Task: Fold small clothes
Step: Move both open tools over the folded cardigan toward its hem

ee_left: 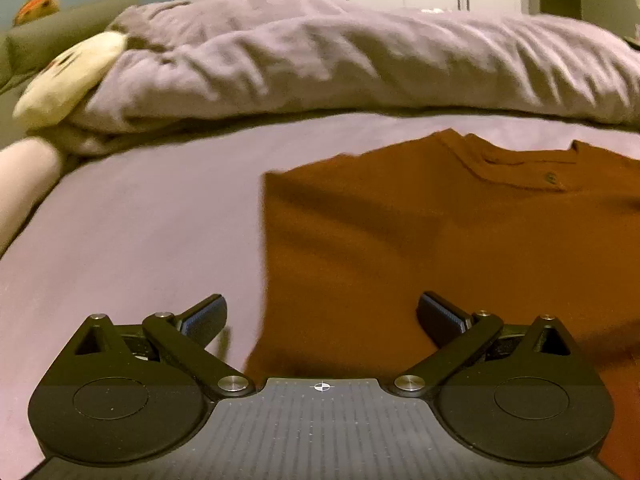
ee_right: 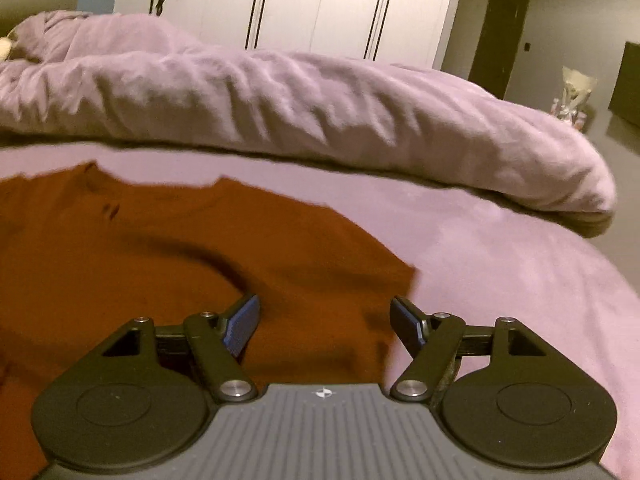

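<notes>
shirt (ee_left: 460, 248) sits flat on the lilac bed sheet (ee_left: 132, 220), rust-brown, collar end away from camera, small button near the neckline. left wrist view: left gripper (ee_left: 322, 316) has its jaws spread wide, nothing between them. the shirt's left edge runs roughly straight away from the tool and falls inside the jaw gap: left finger over bare sheet, right finger over cloth. so that edge lies dead ahead and a bit low, long axis pointing away from the gripper toward the collar. whether the pads touch fabric, cannot tell. crumpled duvet (ee_left: 360, 60) piled beyond the shirt, cream plush toy (ee_left: 68, 80) at its left end, wardrobe behind.

right wrist view: right gripper (ee_right: 325, 316) also spread wide, empty. mirror picture: shirt fills the left and centre, its right edge ends in a corner just ahead of the right finger, left finger over cloth. sheet runs clear to the right. frame is motion-blurred, so contact is unclear here too.

judgement: each tool is lined up on its own side edge near the hem end, equally near; neither side favoured. next move looks like a pinch on both edges for a lengthwise or hem-to-collar fold. nothing folded yet.

containers: none in either view.
</notes>
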`<act>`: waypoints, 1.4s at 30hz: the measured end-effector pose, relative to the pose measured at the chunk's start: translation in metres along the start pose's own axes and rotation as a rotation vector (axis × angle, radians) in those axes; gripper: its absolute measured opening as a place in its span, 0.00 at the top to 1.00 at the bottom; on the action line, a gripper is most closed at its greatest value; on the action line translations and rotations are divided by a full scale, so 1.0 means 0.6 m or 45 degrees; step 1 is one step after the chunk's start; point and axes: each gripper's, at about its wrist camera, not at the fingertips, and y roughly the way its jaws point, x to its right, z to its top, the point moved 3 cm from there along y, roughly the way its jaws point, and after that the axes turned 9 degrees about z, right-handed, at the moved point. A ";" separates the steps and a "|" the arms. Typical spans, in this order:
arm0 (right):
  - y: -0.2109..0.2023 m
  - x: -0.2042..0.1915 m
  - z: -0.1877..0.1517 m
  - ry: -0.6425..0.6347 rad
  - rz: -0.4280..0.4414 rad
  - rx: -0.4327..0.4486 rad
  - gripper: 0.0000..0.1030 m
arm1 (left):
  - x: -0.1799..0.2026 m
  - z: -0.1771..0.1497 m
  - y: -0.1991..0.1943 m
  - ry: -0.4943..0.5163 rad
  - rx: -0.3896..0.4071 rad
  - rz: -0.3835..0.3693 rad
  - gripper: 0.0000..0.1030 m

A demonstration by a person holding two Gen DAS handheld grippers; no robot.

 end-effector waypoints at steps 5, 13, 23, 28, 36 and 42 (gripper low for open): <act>-0.144 0.019 -0.098 0.094 0.056 -0.059 0.26 | -0.058 -0.094 -0.091 -0.036 -0.119 -0.002 0.00; -0.267 0.025 -0.205 0.257 0.096 -0.172 0.26 | -0.114 -0.204 -0.200 -0.130 -0.228 -0.039 0.00; -0.319 0.030 -0.253 0.364 0.190 -0.218 0.27 | -0.145 -0.257 -0.251 -0.228 -0.289 -0.054 0.00; -0.332 0.045 -0.273 0.493 0.252 -0.231 0.43 | -0.157 -0.261 -0.254 -0.280 -0.324 -0.073 0.00; -0.338 0.060 -0.282 0.592 0.353 -0.239 0.67 | -0.179 -0.267 -0.249 -0.396 -0.383 -0.182 0.10; -0.344 0.056 -0.293 0.590 0.414 -0.279 0.68 | -0.190 -0.268 -0.247 -0.414 -0.412 -0.229 0.28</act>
